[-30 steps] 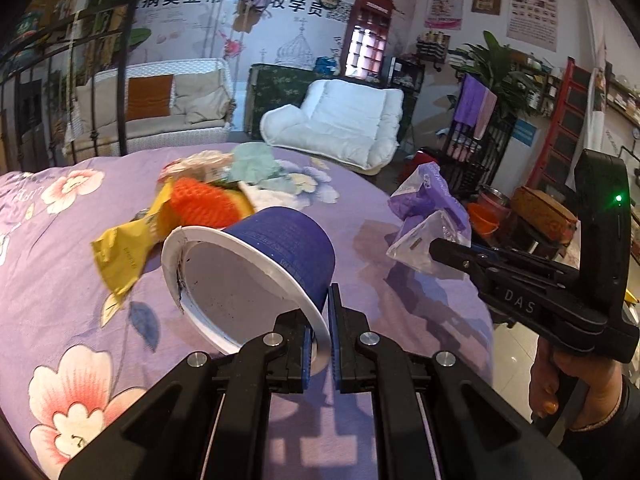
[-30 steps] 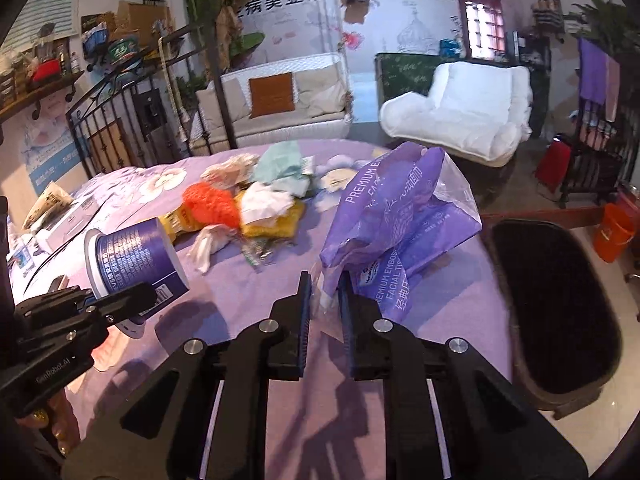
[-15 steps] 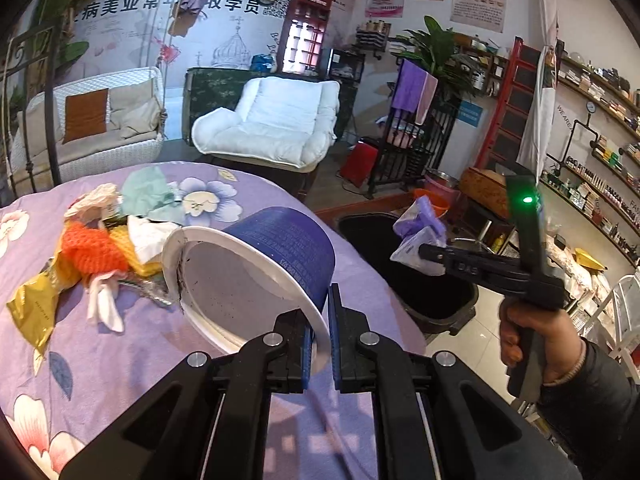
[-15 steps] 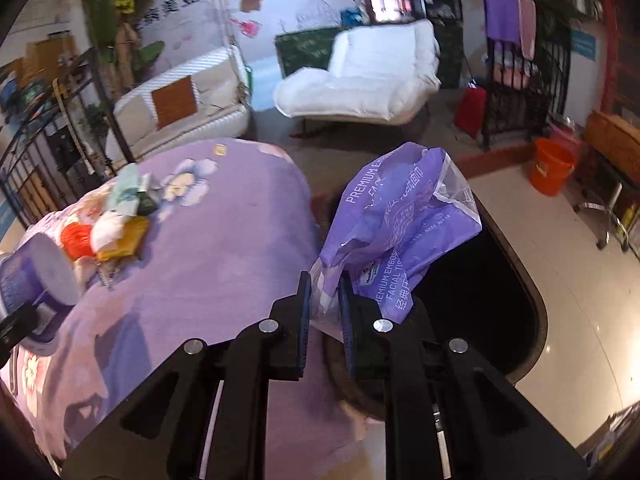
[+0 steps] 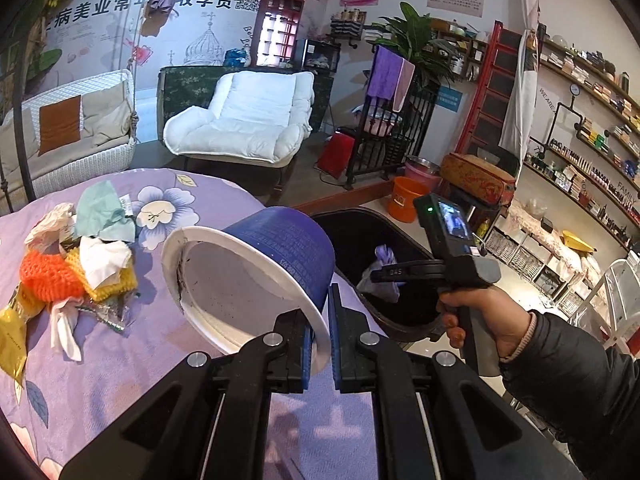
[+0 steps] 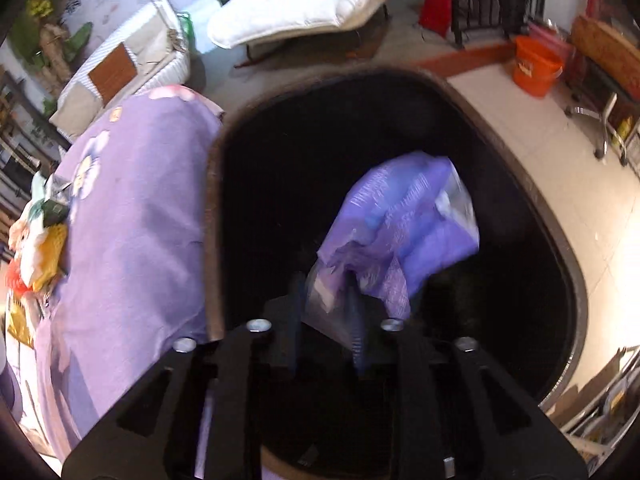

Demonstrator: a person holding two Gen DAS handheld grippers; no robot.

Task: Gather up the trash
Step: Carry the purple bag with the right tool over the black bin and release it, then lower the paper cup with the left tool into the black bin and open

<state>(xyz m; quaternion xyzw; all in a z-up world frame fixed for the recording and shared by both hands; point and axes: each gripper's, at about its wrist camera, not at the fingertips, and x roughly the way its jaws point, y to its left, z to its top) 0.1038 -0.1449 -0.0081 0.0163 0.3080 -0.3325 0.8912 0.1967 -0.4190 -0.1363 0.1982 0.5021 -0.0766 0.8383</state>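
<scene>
While right tool [image 6: 324, 312] opens, wrapper [image 6: 404, 220] over bin [image 6: 560, 248]

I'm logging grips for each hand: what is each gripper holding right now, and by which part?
Left gripper pinches the blue cup by its white rim. Right gripper has just been opening; the purple bag sits loosely between its jaws over the bin.

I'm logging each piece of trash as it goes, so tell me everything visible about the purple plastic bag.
The purple plastic bag is a crumpled, glossy wrapper with white printed lettering and a clear panel at one side. It hangs over the open black bin, motion-blurred, its torn lower end between the fingers of the right gripper, whose jaws have just been opening. Whether the pads press it cannot be told.
</scene>
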